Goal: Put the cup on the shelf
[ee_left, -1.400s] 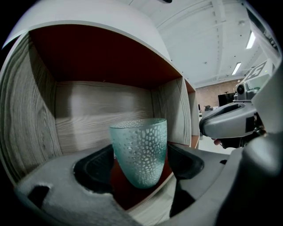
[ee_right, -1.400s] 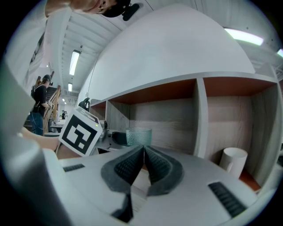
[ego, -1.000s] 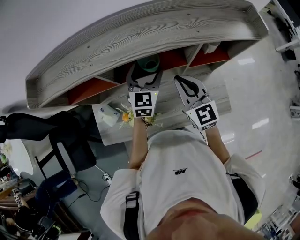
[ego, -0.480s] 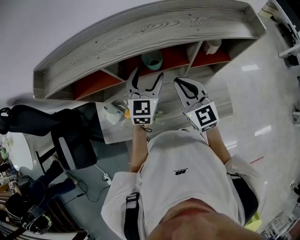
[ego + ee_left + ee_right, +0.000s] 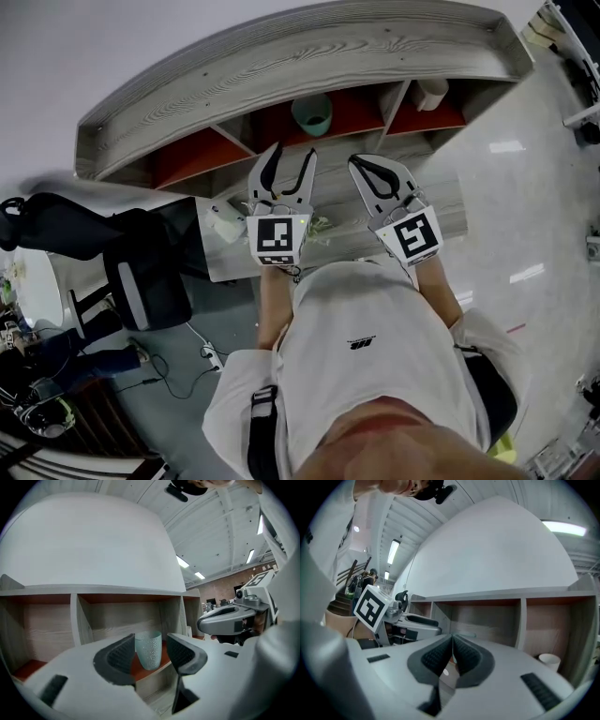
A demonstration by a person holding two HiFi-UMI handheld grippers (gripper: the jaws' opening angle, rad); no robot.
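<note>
A pale teal dimpled cup (image 5: pixel 311 114) stands upright on the red floor of the shelf's (image 5: pixel 281 66) middle compartment. My left gripper (image 5: pixel 290 156) hangs just in front of that compartment, pointing at the cup and apart from it. Its jaws have just been closing and still stand apart with nothing between them. In the left gripper view the cup (image 5: pixel 149 649) shows in the gap between the dark pads (image 5: pixel 123 656), farther back on the shelf. My right gripper (image 5: pixel 362 163) hovers beside the left one, shut and empty, its pads (image 5: pixel 461 658) pressed together.
A white paper cup (image 5: pixel 431 92) stands in the compartment to the right, also seen as a paper cup (image 5: pixel 549 660) in the right gripper view. Below the shelf is a grey tabletop (image 5: pixel 441 202) with small items (image 5: pixel 225 223). A black chair (image 5: pixel 141 277) stands at the left.
The left gripper has drawn back out of the compartment, leaving the cup on the shelf, and its jaws have narrowed. Both grippers have shifted slightly.
</note>
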